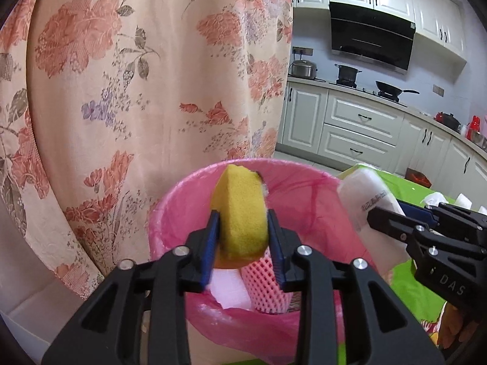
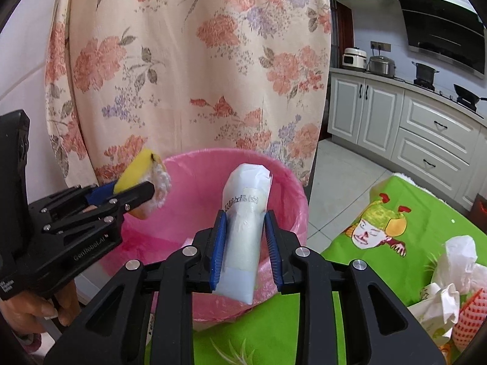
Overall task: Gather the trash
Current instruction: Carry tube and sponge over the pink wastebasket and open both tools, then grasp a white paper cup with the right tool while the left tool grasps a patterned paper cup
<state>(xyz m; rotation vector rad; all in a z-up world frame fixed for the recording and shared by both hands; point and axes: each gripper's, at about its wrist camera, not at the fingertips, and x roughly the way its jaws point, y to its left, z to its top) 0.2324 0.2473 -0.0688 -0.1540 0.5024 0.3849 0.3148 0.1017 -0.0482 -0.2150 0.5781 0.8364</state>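
Note:
A pink-lined trash bin (image 1: 170,200) stands right in front of both grippers. Over its opening my left gripper (image 1: 243,216) is shut on a yellow sponge (image 1: 240,194), which stands upright between the blue pads. The right wrist view shows that sponge (image 2: 137,170) and the left gripper (image 2: 146,188) at the bin's (image 2: 207,164) left rim. My right gripper (image 2: 245,216) is shut on a white packet (image 2: 246,188) with printed text, held upright above the bin's near rim. In the left wrist view the packet (image 1: 362,194) and right gripper (image 1: 377,216) are at the right.
Inside the bin lie a pink foam net (image 1: 264,283) and a white piece (image 1: 231,286). A green patterned tablecloth (image 2: 380,213) carries crumpled white wrappers (image 2: 456,261) and another foam net (image 2: 468,316). A floral curtain (image 1: 137,76) hangs behind the bin. Kitchen cabinets (image 1: 359,127) stand far right.

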